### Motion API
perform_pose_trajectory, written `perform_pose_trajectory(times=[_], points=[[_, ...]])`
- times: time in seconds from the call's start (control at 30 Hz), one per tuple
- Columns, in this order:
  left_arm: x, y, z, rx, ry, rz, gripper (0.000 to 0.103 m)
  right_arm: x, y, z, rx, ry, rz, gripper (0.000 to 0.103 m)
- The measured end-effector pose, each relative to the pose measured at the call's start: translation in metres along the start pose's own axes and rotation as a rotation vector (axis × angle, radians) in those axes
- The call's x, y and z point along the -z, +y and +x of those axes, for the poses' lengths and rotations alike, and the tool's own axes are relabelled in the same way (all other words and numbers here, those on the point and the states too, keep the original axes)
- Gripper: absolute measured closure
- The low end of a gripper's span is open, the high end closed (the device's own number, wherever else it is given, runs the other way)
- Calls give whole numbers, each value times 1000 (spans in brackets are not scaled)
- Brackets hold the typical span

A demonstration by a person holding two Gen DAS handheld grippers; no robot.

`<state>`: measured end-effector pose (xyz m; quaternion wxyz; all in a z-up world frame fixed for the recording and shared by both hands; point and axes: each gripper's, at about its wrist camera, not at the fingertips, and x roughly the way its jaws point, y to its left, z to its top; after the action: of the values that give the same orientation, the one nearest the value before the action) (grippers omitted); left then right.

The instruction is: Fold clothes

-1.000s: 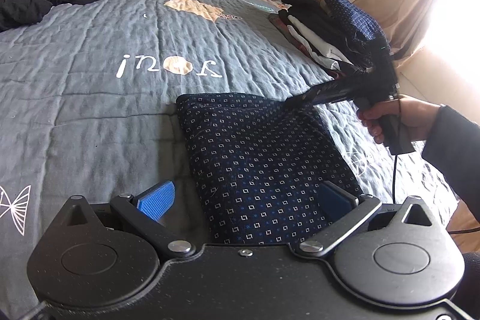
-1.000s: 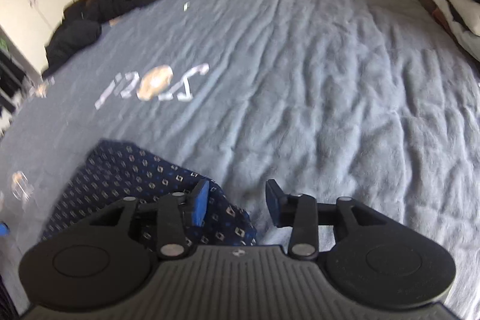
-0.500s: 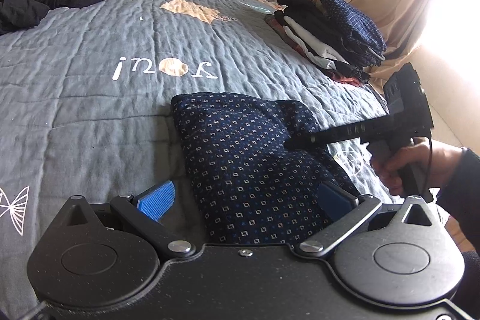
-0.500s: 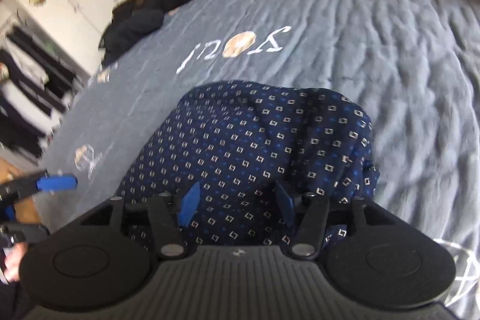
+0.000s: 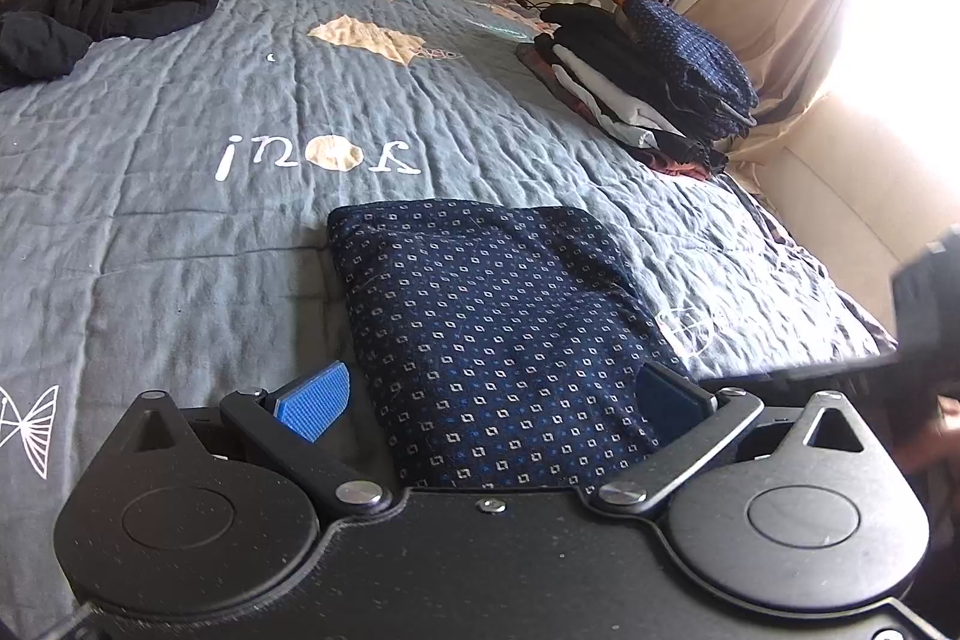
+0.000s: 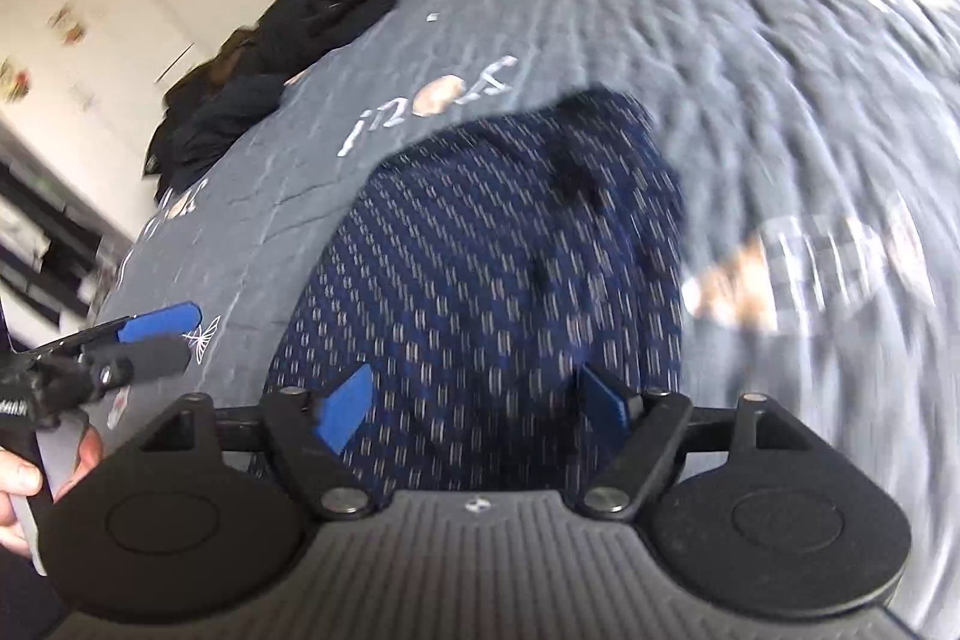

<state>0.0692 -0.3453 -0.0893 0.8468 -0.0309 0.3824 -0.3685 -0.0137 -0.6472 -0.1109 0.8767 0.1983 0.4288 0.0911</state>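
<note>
The blue dotted shirt [image 5: 498,340] lies folded flat on the gray bed cover [image 5: 180,232]. My left gripper [image 5: 492,400] and right gripper [image 6: 474,400] both hang spread wide over its near edge, holding nothing. I think it could take another fold, or go to the folded stack [image 5: 648,82].

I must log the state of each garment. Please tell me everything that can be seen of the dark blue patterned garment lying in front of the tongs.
The dark blue patterned garment is soft woven cloth, navy with small pale and blue diamond shapes. It is folded into a thick rectangle, slightly puffy, with a rounded far corner. It lies flat on the grey quilted bedspread, near its front edge. Both left tongs and right tongs are open around its near end; whether they touch it cannot be told.
</note>
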Motion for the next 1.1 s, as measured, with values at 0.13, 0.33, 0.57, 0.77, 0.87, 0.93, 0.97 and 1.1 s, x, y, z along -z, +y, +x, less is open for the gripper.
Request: perform_pose_trajectory(times=[0.13, 0.33, 0.57, 0.77, 0.87, 0.93, 0.97, 1.1], points=[[6, -6, 7, -4, 21, 14, 0, 26, 13, -15, 76, -29, -18, 22], [15, -22, 7, -8, 30, 36, 0, 43, 31, -51, 142, -102, -26, 21], [31, -36, -12, -68, 25, 31, 0, 61, 56, -80, 103, -136, -52, 20], [45, -42, -41, -108, 13, -30, 0, 67, 66, -88, 92, -118, -79, 18], [53, -46, -56, -157, 30, -26, 0, 70, 71, -92, 87, -109, -93, 17], [56, -48, -68, -185, 44, -10, 0, 72, 74, -95, 83, -102, -102, 17], [57, -49, -75, -200, 49, 2, 0, 73, 74, -95, 81, -103, -102, 17], [62, -55, -103, -263, 42, 56, 0, 77, 74, -96, 96, -88, -94, 16]])
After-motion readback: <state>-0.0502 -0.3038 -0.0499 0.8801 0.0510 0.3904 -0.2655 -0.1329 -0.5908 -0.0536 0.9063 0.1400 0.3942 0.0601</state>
